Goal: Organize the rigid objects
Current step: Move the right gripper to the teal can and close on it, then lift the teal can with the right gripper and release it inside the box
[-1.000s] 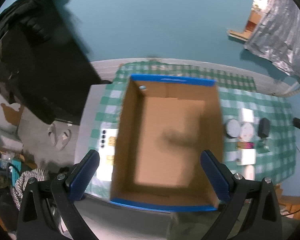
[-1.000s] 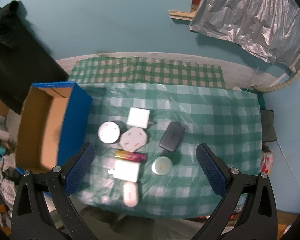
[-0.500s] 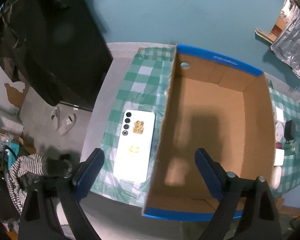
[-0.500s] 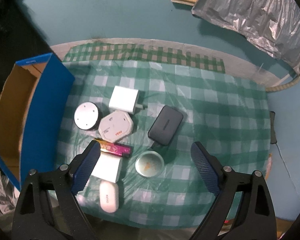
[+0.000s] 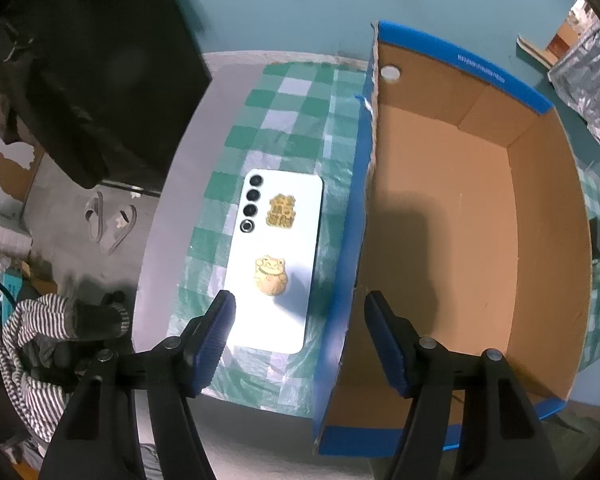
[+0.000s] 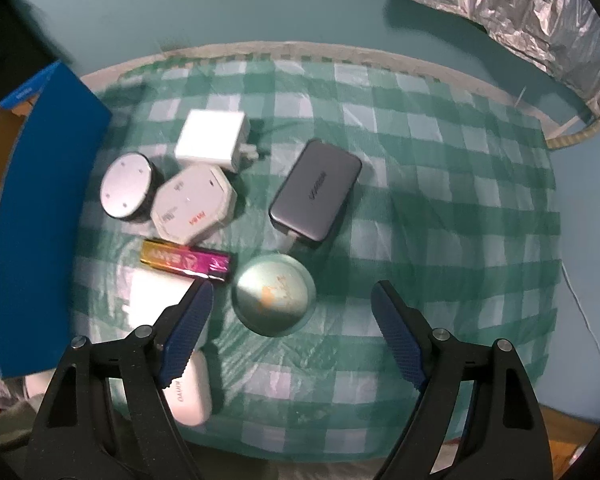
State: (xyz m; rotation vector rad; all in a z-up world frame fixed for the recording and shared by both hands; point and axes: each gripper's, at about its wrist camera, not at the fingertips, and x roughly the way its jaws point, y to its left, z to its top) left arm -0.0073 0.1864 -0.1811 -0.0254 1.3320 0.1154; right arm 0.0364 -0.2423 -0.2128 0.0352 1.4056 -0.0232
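A white phone [image 5: 278, 256] with gold stickers lies on the green checked cloth, left of an empty blue cardboard box [image 5: 460, 240]. My left gripper [image 5: 300, 304] hangs over the phone's near end with its jaws closing; nothing is pressed between them, and its right finger sits over the box wall. In the right wrist view, my right gripper [image 6: 292, 292] hovers over a round pale green tin [image 6: 274, 294], jaws closing and clear of it. Nearby lie a gold-pink bar [image 6: 186, 260], a grey power bank [image 6: 316, 194], a white charger [image 6: 212, 140], an octagonal white case [image 6: 194, 202] and a round silver puck [image 6: 126, 190].
A white oval case [image 6: 190, 392] and a white block [image 6: 156, 300] lie at the table's near edge, partly behind my right gripper's left finger. The blue box wall [image 6: 40, 232] stands left of the items. Slippers [image 5: 110, 220] and striped cloth [image 5: 32, 352] are on the floor.
Both grippers have come down closer to the table and their jaws have narrowed. The left view has slid left from over the box to over the phone; the right one has centred on the green tin.
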